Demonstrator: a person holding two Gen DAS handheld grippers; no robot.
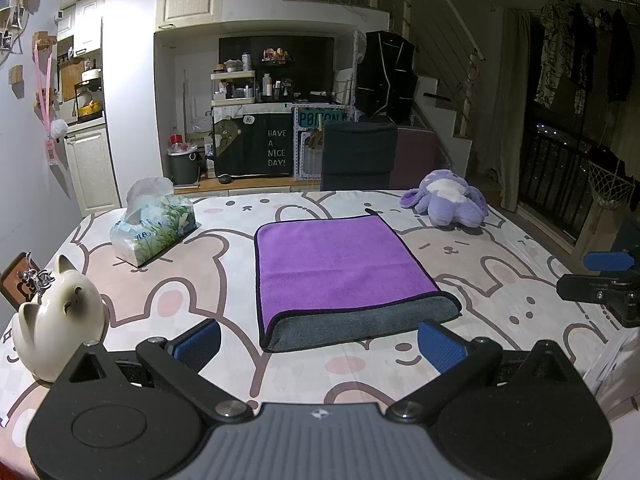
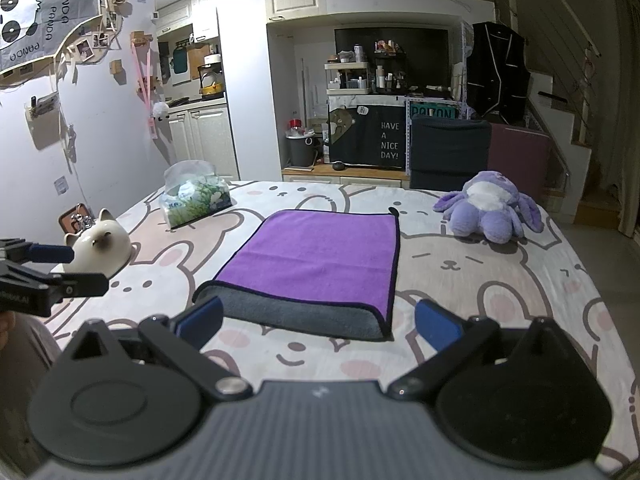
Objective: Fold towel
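Observation:
A purple towel (image 1: 340, 264) with a grey underside lies folded over on the rabbit-print tablecloth (image 1: 500, 264), its grey folded edge toward me. It also shows in the right wrist view (image 2: 320, 256). My left gripper (image 1: 318, 346) is open and empty, just short of the towel's near edge. My right gripper (image 2: 318, 326) is open and empty, also just short of that near grey edge. Each gripper shows at the side of the other's view: the right gripper (image 1: 600, 276), the left gripper (image 2: 52, 268).
A tissue pack (image 1: 154, 226) lies at the far left. A white ceramic cat (image 1: 60, 316) stands at the left edge. A purple plush toy (image 1: 448, 200) sits at the far right. A dark chair (image 1: 358, 156) stands behind the table.

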